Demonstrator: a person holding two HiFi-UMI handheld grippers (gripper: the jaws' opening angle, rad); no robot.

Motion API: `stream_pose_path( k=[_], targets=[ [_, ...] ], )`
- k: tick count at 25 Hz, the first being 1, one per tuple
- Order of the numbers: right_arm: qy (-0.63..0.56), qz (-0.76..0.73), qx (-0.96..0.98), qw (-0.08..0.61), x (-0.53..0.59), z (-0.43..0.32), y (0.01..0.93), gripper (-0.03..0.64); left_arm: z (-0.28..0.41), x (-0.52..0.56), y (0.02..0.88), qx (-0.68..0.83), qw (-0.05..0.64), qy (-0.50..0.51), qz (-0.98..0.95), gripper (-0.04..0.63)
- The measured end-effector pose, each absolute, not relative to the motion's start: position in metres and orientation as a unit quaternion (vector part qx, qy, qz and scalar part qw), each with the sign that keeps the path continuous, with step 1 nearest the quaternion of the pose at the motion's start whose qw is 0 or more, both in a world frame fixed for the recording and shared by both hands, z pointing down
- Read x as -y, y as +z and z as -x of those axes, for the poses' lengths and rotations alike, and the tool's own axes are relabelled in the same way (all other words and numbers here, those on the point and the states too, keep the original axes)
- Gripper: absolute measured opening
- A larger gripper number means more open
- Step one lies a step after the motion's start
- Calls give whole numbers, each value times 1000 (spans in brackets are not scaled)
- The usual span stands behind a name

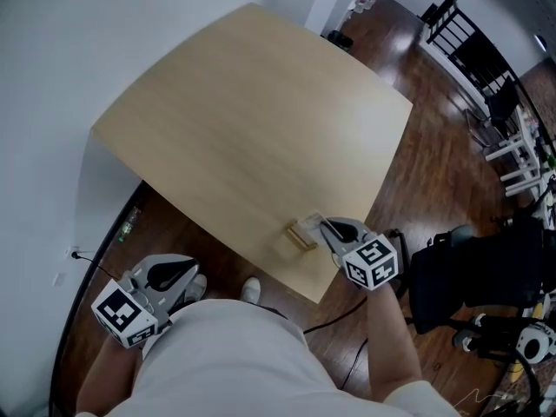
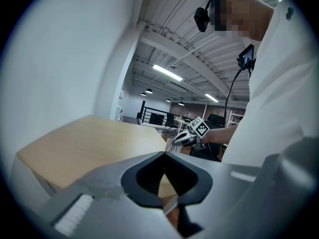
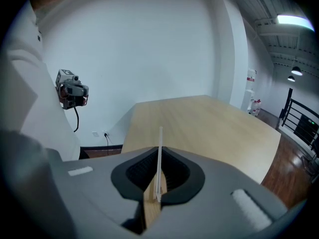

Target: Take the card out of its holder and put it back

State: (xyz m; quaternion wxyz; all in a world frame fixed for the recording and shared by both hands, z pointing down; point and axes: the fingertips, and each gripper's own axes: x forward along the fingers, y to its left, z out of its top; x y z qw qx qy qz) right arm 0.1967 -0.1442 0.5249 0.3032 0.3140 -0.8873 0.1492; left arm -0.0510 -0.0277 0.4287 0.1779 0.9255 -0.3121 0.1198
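Thin white card (image 3: 160, 148), upright, edge-on, pale holder (image 1: 301, 234) near table (image 1: 261, 111) edge

The light beige wood-grain desk (image 1: 261, 120) carries a small pale wooden holder (image 1: 302, 234) of nearly the same shade. The thin white card (image 3: 160, 153) shows as a bright white line against it. The grey plastic right tool (image 1: 324, 227) has black pads (image 3: 132, 176), and its marker cube (image 1: 372, 263) is white with black square patterns. The grey plastic left tool (image 2: 164, 154) is coloured alike. The dark plank floor (image 1: 417, 172) is reddish brown with lighter streaks, the plain wall (image 1: 104, 33) white, the person's shirt (image 1: 234, 363) off-white, and the metal railing (image 1: 447, 20) black.
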Motion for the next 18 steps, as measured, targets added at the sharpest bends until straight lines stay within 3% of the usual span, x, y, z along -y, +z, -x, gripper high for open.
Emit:
stream_pose_path(
  k=[18],
  targets=[
    [148, -293, 893, 308, 149, -188, 541, 20, 47, 32, 428, 315, 182, 128, -923, 6]
  ],
)
